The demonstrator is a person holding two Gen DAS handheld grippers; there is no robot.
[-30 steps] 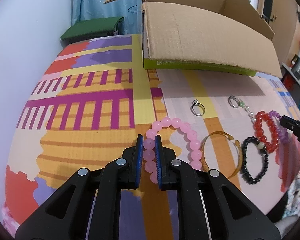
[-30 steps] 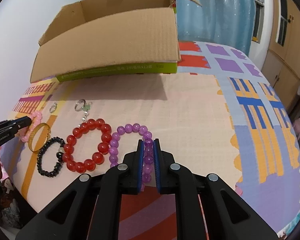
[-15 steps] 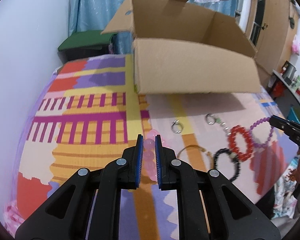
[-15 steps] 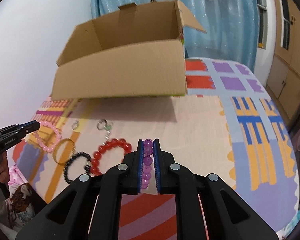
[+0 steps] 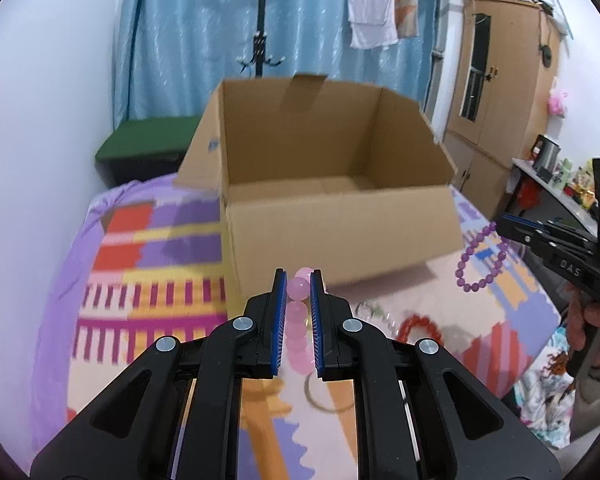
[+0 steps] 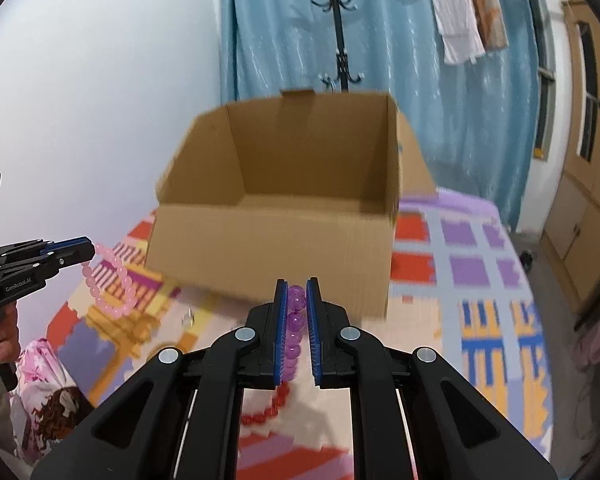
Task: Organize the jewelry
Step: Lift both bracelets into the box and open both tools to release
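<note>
Room: blue curtain [image 5: 172, 40], patterned mat [image 5: 148, 272], open cardboard box [image 5: 340, 236] at 12 o'clock.
Left view: left gripper [image 5: 299, 280] clamps pink bracelet [image 5: 298, 334]; "DAS" at 3 o'clock.
Right view: right gripper [image 6: 297, 290] pinches purple bracelet [image 6: 294, 322]; "GenRobot.AI" at 9 o'clock.

cardboard box [image 5: 340, 236]: matt brown corrugated paper
pink bracelet [image 6: 112, 280]: glossy translucent beads
purple bracelet [image 6: 296, 300]: glossy translucent beads
curtain [image 5: 188, 36]: shiny blue cloth
</note>
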